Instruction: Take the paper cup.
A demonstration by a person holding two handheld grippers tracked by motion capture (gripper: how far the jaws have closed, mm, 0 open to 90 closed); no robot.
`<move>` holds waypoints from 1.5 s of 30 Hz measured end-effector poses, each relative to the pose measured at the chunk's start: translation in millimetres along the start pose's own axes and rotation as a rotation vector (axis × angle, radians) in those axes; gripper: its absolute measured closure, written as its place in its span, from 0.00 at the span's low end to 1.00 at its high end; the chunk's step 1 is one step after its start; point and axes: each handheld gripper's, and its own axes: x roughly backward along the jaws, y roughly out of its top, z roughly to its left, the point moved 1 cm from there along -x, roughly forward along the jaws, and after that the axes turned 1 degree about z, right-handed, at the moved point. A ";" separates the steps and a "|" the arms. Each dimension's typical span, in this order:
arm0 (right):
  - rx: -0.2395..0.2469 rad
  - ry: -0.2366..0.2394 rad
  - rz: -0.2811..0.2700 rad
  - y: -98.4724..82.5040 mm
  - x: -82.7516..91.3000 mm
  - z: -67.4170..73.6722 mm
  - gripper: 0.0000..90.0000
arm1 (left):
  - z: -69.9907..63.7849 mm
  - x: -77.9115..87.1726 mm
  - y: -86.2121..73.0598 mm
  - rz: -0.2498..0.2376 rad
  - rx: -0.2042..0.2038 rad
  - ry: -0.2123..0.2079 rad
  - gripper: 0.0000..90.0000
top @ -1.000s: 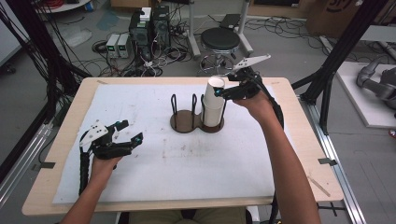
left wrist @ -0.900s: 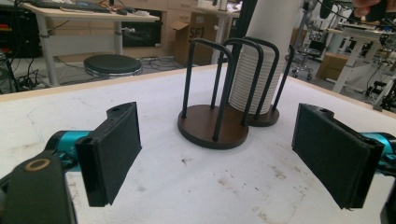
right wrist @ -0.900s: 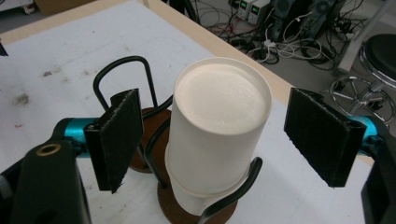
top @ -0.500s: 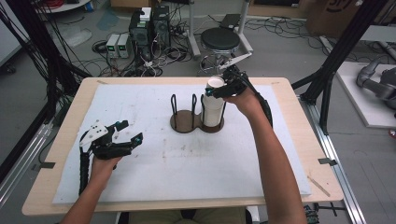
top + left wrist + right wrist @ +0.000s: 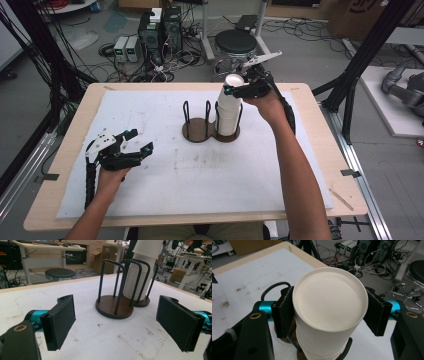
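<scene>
your right gripper [image 5: 328, 312] clasps the top cup [image 5: 329, 307] of the upright stack [image 5: 228, 116] near the tabletop's far edge, lift straight up; left gripper [image 5: 131, 148] rests released, well apart.

Cup stack [image 5: 229, 111] in holder's [image 5: 210, 131] right bay.

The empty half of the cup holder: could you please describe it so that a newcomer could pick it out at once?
Start at the white mat covering the wooden table. Near its far middle stands a dark double cup holder with two round wooden bases side by side. The empty half is on the left, wire hoops around nothing, while its right neighbour holds the tall stack of white paper cups.
</scene>
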 end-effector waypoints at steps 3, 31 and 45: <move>0.000 -0.002 -0.019 3.2 6.2 0.6 0.37 | -0.2 0.0 0.0 0.000 -0.001 -0.001 0.17; 0.052 -0.001 -0.177 -2.5 100.1 20.9 0.38 | -4.0 -0.7 0.1 -0.002 -0.009 -0.030 0.17; 0.046 0.048 -0.159 -77.0 111.5 35.3 0.38 | -9.8 -2.8 0.6 -0.017 -0.013 -0.077 0.17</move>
